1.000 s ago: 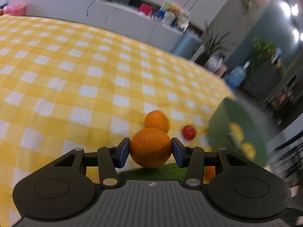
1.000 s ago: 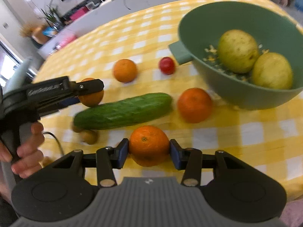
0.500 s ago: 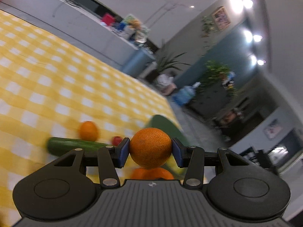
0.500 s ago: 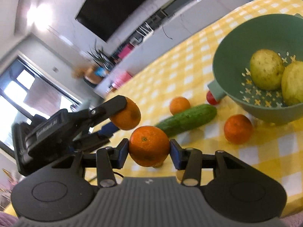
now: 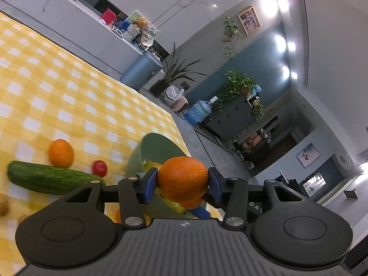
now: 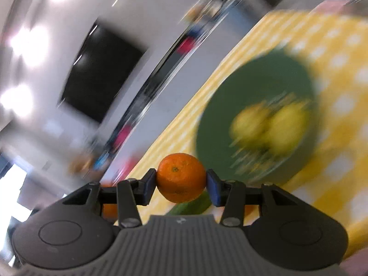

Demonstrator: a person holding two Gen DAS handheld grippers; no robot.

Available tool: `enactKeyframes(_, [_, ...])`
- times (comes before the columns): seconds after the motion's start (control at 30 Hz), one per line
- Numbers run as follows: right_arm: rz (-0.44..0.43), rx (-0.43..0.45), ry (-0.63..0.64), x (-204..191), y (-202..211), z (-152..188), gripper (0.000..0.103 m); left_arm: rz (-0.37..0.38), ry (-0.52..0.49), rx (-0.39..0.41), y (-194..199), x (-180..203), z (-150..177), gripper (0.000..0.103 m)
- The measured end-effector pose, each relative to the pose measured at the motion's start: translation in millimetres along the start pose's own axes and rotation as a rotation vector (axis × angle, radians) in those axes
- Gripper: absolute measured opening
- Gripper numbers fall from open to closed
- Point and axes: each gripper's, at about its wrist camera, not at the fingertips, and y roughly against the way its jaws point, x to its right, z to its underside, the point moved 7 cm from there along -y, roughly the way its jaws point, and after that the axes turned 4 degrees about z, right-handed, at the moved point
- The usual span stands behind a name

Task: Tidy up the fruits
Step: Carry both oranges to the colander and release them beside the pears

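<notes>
Yellow checked tablecloth (image 5: 69, 96), blue water jug (image 5: 198, 112), leafy plant (image 5: 238, 87) on dark cabinet (image 5: 230, 120).

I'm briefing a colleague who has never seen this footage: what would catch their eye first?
An orange clamped in the left gripper, and another orange clamped in the right gripper. Beyond them sits a green colander holding two yellow fruits on the yellow checked tablecloth, with a cucumber lying at the left.

cucumber (image 5: 51, 179) beside green colander (image 5: 158, 147), checked cloth (image 5: 57, 96) beyond bare
</notes>
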Motion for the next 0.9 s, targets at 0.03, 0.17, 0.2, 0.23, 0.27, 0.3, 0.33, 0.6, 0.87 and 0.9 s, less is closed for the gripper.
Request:
enactKeyframes(0.03, [0.048,0.051,0.015,2.2,5.3,-4.0,0.045,0.004,0.0,-0.007,-5.5,1.8,1.9,0.054])
enactKeyframes(0.17, [0.139,0.155,0.089,0.3,9.6,-12.3,0.046,0.007,-0.008,-0.041,-29.1,6.2,6.8,0.054])
enactKeyframes(0.2, [0.133,0.144,0.087,-0.8,6.5,-12.4,0.046,0.005,-0.012,-0.048,-32.2,6.6,8.5,0.054])
enactKeyframes(0.23, [0.135,0.123,0.087,-1.6,2.3,-11.3,0.05,-0.001,-0.018,-0.055,-36.9,7.3,10.1,0.054])
enactKeyframes(0.27, [0.14,0.111,0.088,-1.6,-0.1,-10.0,0.059,-0.012,-0.027,-0.062,-42.4,7.6,10.7,0.054])
enactKeyframes(0.3, [0.145,0.102,0.091,-1.2,-0.9,-9.4,0.061,-0.02,-0.035,-0.066,-44.6,8.9,12.7,0.054])
enactKeyframes(0.33, [0.146,0.1,0.099,-2.5,-0.7,-8.3,0.061,-0.029,-0.042,-0.07,-47.9,9.1,13.4,0.054])
enactKeyframes(0.6, [0.116,0.243,-0.024,21.5,37.3,-31.2,0.075,-0.062,-0.042,-0.077,-69.4,6.6,12.0,0.054])
enactKeyframes(0.87, [0.084,0.224,-0.217,55.9,42.7,-44.2,0.08,-0.175,-0.07,-0.112,-103.3,5.7,15.8,0.054])
enactKeyframes(0.9, [0.08,0.218,-0.221,56.4,39.9,-45.0,0.08,-0.209,-0.066,-0.108,-105.4,3.3,16.1,0.054])
